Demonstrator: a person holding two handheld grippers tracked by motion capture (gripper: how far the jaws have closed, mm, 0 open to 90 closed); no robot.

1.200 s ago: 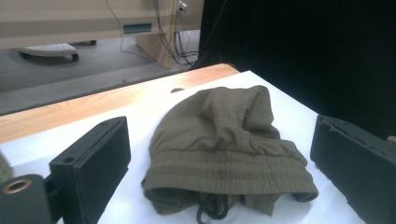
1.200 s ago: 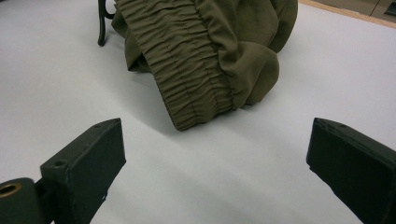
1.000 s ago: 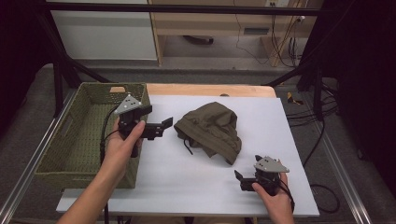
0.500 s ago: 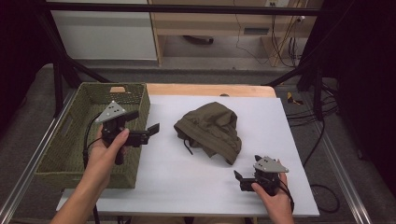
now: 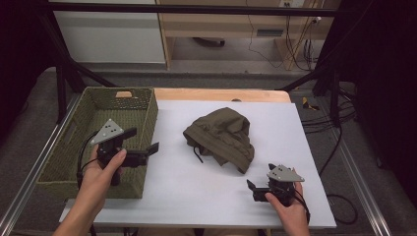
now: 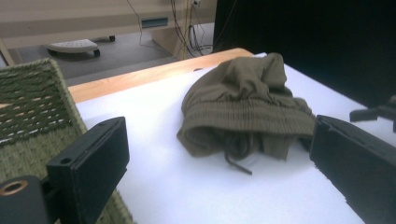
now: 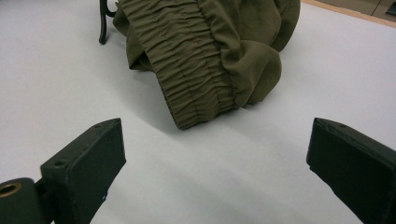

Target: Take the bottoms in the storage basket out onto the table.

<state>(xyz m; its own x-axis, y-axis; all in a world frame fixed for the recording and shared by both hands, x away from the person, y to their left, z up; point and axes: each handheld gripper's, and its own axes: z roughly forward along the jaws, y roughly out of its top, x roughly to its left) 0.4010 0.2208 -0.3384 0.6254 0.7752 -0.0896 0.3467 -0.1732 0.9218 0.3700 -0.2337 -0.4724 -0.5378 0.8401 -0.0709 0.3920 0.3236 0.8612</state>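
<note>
1. Olive garment point(image 5: 221, 138) lies bunched mid-desk, on the white sheet point(image 5: 196, 191), free of both tools. Soft woven cloth; ribbed elastic band point(image 7: 187, 70) and a dark drawstring point(image 6: 236, 163) face the near side.
2. Left tool point(image 5: 140, 150) is held above the near right edge of the woven basket point(image 5: 54, 162), jaws spread wide and empty, aimed right at the garment. Left gripper view frames the cloth between the jaws, so it looks lined up for a reach.
3. Right tool point(image 5: 254, 189) rests low on the sheet at near right, jaws spread, empty, pointing toward the garment's elastic hem just beyond. Probably placed to take that thicker edge, the firmest hold on limp fabric.
4. Basket: green wicker, rectangular, open-topped, with a handle slot in the far wall; it stands at the left, well apart from the garment. Likely the destination.
5. Desk point(image 5: 221, 94): pale wood strip showing along the far edge.
</note>
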